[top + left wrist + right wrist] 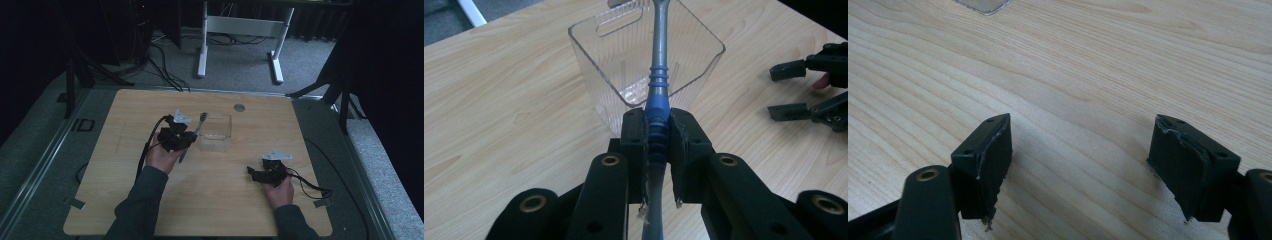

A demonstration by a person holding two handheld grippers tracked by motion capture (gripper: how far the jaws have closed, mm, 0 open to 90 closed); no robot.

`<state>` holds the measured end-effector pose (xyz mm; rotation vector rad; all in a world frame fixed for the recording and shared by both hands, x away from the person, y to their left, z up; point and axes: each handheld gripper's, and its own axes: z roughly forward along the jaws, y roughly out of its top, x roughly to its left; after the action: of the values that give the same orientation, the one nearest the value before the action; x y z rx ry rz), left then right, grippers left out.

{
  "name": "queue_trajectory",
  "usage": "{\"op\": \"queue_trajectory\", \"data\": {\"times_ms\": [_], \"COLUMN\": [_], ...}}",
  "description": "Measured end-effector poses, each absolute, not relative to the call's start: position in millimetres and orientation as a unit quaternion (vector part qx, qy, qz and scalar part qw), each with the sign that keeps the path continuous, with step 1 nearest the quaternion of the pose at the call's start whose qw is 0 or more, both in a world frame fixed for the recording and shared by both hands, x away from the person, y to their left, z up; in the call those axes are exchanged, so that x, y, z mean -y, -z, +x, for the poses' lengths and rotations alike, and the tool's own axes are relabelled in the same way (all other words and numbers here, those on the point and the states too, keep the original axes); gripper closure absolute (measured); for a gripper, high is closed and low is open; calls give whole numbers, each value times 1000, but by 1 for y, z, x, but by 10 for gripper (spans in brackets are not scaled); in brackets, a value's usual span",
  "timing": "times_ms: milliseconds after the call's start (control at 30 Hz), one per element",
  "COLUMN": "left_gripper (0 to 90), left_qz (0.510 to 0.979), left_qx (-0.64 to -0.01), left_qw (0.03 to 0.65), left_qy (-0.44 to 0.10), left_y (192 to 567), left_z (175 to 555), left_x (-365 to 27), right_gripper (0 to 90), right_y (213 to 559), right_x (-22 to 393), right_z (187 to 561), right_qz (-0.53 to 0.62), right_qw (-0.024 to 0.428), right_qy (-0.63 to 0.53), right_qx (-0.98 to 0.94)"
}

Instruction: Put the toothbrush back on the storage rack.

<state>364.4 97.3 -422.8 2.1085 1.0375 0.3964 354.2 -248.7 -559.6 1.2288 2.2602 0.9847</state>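
Left claw clenched on the toothbrush, light, stiff, slippery; ribbed blue grip holds best; right claw released at 4 o'clock

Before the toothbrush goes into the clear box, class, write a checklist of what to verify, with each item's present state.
1. Left gripper clamps the toothbrush on its blue grip: ok.
2. Toothbrush points toward the box, its shaft over the opening: ok.
3. Box upright on the table, open side up: ok.
4. Box holds nothing that blocks the way: cannot tell, its walls are clear and part of the floor is hidden.
5. Right gripper stands apart from the box, jaws open with nothing between them: ok.
6. Brush head fits inside: cannot tell, the head is cut off in the left gripper view.
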Motion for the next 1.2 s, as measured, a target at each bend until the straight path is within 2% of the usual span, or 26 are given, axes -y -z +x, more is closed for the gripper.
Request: {"op": "queue_trajectory", "data": {"times_ms": [1200], "left_gripper": [781], "left_qz": [797], "left_qx": [-399], "left_qw": [421], "left_qy": [-166], "left_y": [424], "left_z": [361], "left_x": [-91], "right_gripper": [250], "right_y": [560], "right_x": [249], "right_z": [354], "right_qz": [438], "right_qw": [192], "right_qy": [-351], "right_qx": [-805]}}
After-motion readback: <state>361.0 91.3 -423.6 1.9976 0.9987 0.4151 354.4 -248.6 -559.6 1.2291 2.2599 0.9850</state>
